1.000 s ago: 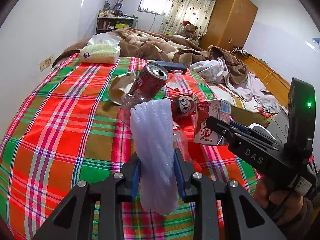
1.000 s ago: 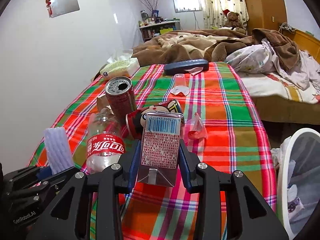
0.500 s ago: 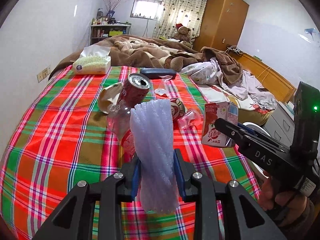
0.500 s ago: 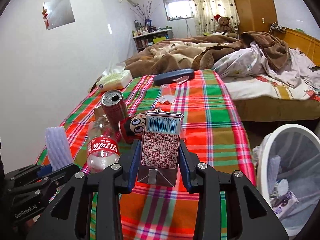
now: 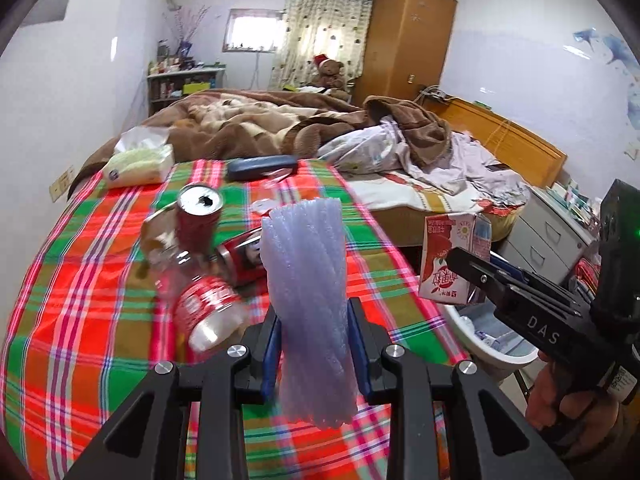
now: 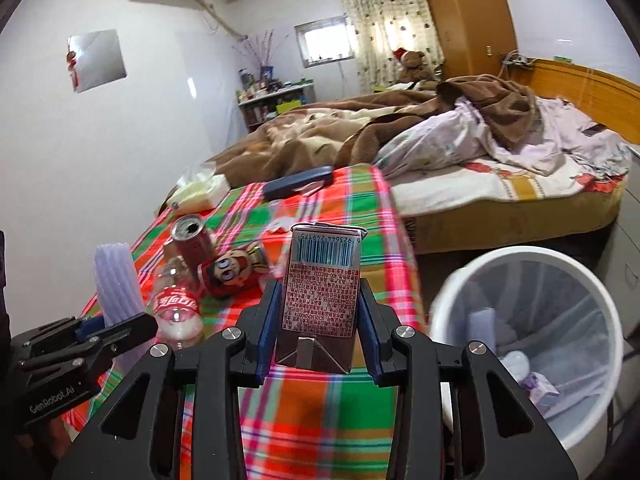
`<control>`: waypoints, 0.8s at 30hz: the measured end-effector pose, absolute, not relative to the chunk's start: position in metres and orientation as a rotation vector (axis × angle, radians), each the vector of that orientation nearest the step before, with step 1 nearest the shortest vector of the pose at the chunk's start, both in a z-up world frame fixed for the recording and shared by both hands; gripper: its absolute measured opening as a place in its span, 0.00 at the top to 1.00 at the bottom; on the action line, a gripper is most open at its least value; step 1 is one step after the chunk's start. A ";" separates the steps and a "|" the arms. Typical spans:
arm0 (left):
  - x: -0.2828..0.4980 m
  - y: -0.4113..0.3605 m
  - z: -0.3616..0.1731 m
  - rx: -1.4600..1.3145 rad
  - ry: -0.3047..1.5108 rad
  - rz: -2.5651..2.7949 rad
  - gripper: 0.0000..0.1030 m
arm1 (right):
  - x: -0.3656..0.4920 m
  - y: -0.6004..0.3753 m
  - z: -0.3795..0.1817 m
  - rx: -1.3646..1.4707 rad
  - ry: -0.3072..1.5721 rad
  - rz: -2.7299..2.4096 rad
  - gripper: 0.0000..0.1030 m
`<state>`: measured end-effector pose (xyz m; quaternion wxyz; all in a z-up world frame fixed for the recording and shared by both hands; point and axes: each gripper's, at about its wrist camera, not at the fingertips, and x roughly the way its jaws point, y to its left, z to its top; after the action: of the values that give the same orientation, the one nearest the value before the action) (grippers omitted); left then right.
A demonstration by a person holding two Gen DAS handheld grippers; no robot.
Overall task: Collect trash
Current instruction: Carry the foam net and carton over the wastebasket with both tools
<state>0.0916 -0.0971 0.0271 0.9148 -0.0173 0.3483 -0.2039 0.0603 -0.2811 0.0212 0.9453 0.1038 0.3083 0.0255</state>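
Plaid cloth (image 5: 92,280) covers the table in a bedroom; I take it as landmark. Above its near edge my left gripper (image 5: 314,344) is clamped on a roll of bubble wrap (image 5: 308,304). Off its right edge, my right gripper (image 6: 318,324) is clamped on a milk carton (image 6: 322,280), beside the white bin (image 6: 528,340). On the cloth lie a bottle (image 5: 200,304) and two cans (image 5: 198,220).
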 end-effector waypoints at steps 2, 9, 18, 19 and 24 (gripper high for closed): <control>0.091 -0.110 0.031 -0.021 0.711 -0.442 0.70 | 0.056 -0.292 0.022 0.221 0.620 0.033 0.64; 0.088 -0.158 0.040 0.031 0.689 -0.515 0.70 | 0.041 -0.323 0.023 0.231 0.603 -0.042 0.64; 0.087 -0.220 0.037 0.091 0.693 -0.613 0.70 | 0.030 -0.362 0.022 0.248 0.597 -0.131 0.64; 0.087 -0.226 0.036 0.095 0.697 -0.621 0.70 | 0.030 -0.368 0.021 0.251 0.601 -0.144 0.64; 0.092 -0.260 0.031 0.120 0.711 -0.678 0.70 | 0.028 -0.389 0.014 0.255 0.622 -0.192 0.64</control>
<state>0.0915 -0.2599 0.0307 0.8801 0.0574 0.3411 -0.3253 0.0278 -0.3885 0.0142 0.9395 0.1251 0.3047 -0.0938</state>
